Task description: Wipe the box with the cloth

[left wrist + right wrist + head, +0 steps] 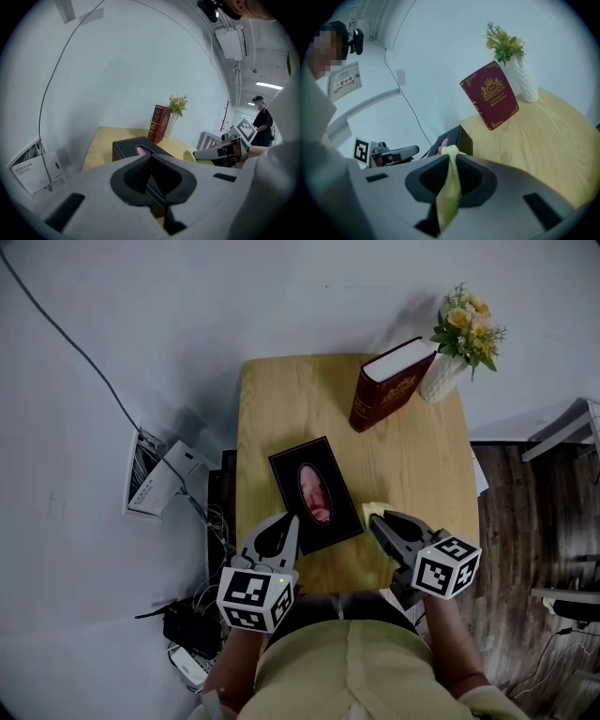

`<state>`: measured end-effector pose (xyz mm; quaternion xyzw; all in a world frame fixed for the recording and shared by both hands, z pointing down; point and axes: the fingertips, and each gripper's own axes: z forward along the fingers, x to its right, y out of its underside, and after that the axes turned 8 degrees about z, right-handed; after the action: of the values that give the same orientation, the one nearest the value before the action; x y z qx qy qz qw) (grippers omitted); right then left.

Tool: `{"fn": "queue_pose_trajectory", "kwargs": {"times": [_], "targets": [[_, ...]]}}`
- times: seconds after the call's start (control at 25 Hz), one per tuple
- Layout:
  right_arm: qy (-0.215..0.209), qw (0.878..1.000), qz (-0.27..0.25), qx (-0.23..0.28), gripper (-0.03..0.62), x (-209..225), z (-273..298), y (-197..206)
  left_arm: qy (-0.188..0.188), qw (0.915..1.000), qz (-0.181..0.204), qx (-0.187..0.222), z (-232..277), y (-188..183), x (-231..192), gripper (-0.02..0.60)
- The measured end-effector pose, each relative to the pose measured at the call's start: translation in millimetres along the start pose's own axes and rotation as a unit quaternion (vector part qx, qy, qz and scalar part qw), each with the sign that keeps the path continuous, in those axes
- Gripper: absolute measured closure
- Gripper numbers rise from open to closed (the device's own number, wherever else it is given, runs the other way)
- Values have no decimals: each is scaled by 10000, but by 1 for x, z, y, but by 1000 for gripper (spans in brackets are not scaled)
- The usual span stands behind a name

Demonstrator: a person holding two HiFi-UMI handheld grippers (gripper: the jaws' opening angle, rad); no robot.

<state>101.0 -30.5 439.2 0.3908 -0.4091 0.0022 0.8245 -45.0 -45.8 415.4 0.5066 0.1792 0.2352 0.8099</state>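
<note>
We are clamping the cloth [449, 187] in the right gripper [373, 515] for wiping the box [330, 460] near the table's [412, 456] front edge; left gripper [292, 521] is hanging closed, empty.

Head view overhead, gripper views low, close, sharing box [315, 495]

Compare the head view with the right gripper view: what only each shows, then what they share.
Only the head view: the white device left of the table and the person's shirt. Only the right gripper view: a wall sign, and the right gripper with its jaws shut on the cloth, close up. Both: the box, book, vase, left gripper and a bit of cloth.
</note>
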Motion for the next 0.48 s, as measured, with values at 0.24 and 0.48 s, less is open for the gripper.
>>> {"fn": "queue_pose_trajectory", "kwargs": {"times": [0.24,0.48], "targets": [[116,9988,-381,297,539,-16,-9,-15,-21,10000,-41,41,-7,2,-6,565],[-362,9960,-655,487,539,-62,-11,-35,-174,9997,-96,111,-18,2,-14,565]]}}
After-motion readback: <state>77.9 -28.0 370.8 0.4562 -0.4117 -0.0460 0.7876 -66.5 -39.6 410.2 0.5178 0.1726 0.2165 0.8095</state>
